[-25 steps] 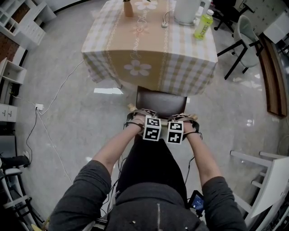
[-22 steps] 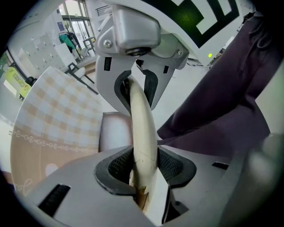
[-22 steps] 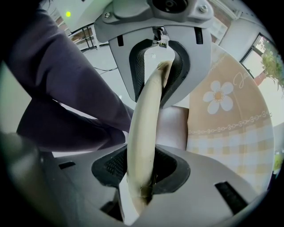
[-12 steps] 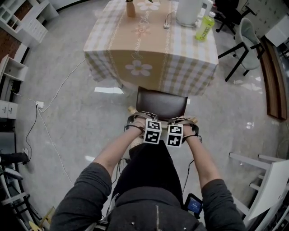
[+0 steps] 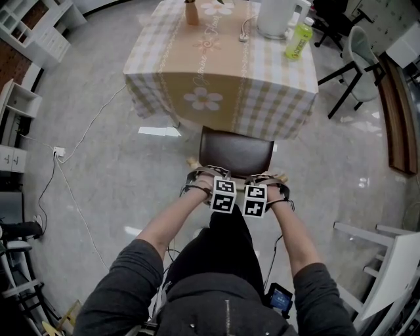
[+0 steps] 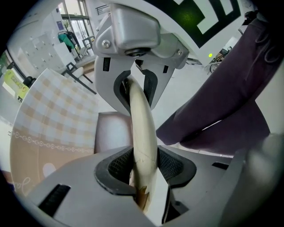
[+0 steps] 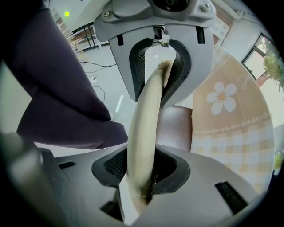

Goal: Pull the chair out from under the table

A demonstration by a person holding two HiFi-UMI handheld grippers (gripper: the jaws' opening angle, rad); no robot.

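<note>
The chair [image 5: 236, 149] has a dark brown seat and a cream curved back rail; its front tucks under the checked tablecloth's edge. My left gripper [image 5: 207, 174] and right gripper [image 5: 266, 177] sit side by side on the back rail, pointing down, marker cubes toward me. In the left gripper view the rail [image 6: 143, 128] runs between the pads of my left gripper [image 6: 139, 133], which is shut on it. In the right gripper view my right gripper [image 7: 148, 128] is likewise shut on the rail [image 7: 146, 111]. The seat [image 7: 175, 128] shows beyond.
The table [image 5: 216, 65] carries a green bottle [image 5: 297, 37] and a white appliance [image 5: 275, 16]. A cable and power strip [image 5: 59, 153] lie on the floor at left. A black-legged chair [image 5: 357, 59] stands at right, white furniture [image 5: 387, 262] at lower right. My legs are right behind the chair.
Hardly anything: both grippers stay clamped on the back rail and the chair keeps its place; only the head view has shifted slightly.
</note>
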